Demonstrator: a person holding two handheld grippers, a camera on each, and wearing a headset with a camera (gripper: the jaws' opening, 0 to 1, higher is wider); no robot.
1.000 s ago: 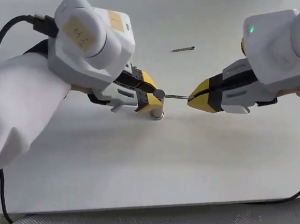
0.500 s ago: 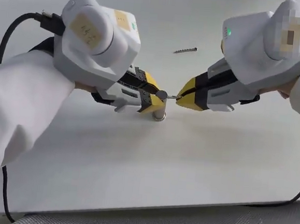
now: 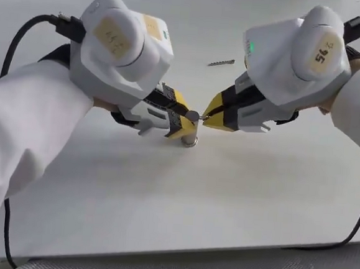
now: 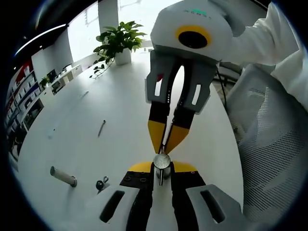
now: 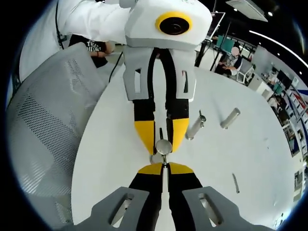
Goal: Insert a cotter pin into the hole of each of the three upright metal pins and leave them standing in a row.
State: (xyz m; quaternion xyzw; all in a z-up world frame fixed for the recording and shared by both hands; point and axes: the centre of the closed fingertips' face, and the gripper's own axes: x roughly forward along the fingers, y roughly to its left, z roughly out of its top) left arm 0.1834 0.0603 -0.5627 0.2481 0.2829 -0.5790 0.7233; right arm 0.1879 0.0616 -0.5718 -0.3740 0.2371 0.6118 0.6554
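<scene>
An upright metal pin [image 3: 192, 116] stands on the white table [image 3: 163, 189], and my left gripper [image 3: 184, 120] is shut on it just below its round head [image 4: 161, 160]. From the right, my right gripper [image 3: 208, 114] is shut on a thin cotter pin [image 3: 201, 115]. Its yellow tips almost touch the pin's head. Only a short bit of the cotter pin [image 5: 164, 165] shows between the tips and the head [image 5: 163, 146]. Two more metal pins [image 5: 195, 127] [image 5: 230, 118] lie on the table farther off, one with a cotter pin in it.
A spare cotter pin [image 3: 221, 62] lies on the table behind the grippers, also seen as the cotter pin [image 4: 101, 127]. A mesh chair [image 5: 43, 130] stands at the table's near edge. A potted plant [image 4: 118, 41] is at the far end. Cables trail from both grippers.
My right gripper has moved left toward the held pin, and the visible length of cotter pin between them has shrunk to almost nothing. The left gripper has kept its hold.
</scene>
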